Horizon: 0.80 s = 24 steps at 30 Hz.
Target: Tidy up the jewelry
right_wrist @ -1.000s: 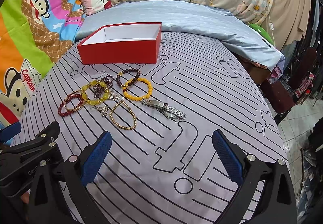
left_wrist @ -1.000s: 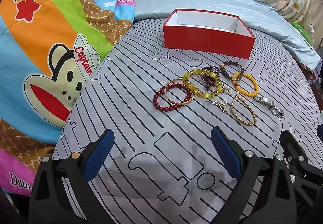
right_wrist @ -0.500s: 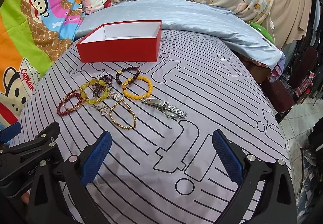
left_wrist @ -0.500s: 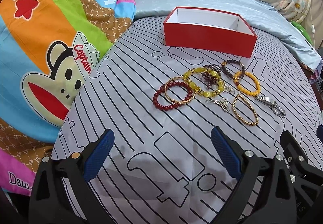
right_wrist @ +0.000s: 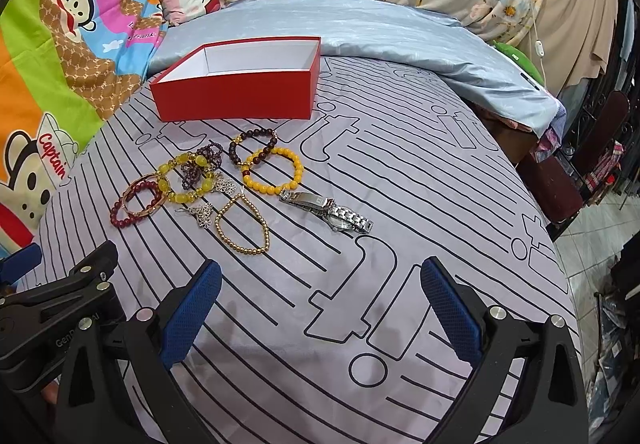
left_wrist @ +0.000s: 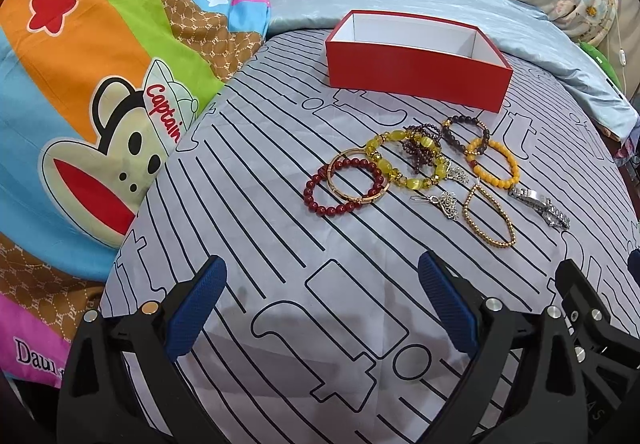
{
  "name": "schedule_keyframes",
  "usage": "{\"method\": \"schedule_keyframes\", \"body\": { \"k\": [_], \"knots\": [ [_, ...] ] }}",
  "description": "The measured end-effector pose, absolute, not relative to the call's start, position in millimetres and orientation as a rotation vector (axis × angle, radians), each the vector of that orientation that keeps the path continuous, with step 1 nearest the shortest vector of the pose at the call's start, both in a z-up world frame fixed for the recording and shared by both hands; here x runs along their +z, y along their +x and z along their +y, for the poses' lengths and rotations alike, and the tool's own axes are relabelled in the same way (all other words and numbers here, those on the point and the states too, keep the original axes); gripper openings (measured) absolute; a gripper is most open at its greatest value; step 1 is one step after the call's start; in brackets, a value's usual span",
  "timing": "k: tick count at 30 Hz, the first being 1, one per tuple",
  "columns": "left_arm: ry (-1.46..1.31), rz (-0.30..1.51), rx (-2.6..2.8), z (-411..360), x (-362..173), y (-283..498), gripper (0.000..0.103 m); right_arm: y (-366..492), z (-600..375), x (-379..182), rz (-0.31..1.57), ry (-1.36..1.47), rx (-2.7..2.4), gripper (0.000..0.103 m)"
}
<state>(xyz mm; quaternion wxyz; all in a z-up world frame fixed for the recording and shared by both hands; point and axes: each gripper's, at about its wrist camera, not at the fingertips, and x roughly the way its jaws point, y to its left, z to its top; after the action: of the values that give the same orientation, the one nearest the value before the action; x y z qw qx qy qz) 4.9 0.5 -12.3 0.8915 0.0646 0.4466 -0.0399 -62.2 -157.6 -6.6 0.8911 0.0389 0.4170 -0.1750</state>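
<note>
The jewelry and red box [left_wrist: 416, 78] sit slightly lower in both views than before. Left tool [left_wrist: 322, 308] and right tool [right_wrist: 320, 310] hover spread, holding nothing, near the bracelets [right_wrist: 176, 184] and watch [right_wrist: 332, 213] on the bed [right_wrist: 400, 172]

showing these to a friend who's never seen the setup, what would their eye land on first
Probably the red box, open and showing a bare white inside, sitting on the striped grey sheet toward the far side of the bed. Just in front of it lies a cluster of beaded bracelets, some overlapping, with a silver watch at the cluster's right end. The loud monkey cartoon blanket along the left competes for attention too.
</note>
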Motion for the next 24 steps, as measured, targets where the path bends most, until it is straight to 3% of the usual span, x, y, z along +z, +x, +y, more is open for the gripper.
{"method": "schedule_keyframes", "body": {
  "k": [24],
  "knots": [
    [0.131,0.933,-0.082,0.9,-14.8,4.8,0.094,-61.5,-158.2,-7.6,0.869,0.084,-0.364,0.098]
  ]
}}
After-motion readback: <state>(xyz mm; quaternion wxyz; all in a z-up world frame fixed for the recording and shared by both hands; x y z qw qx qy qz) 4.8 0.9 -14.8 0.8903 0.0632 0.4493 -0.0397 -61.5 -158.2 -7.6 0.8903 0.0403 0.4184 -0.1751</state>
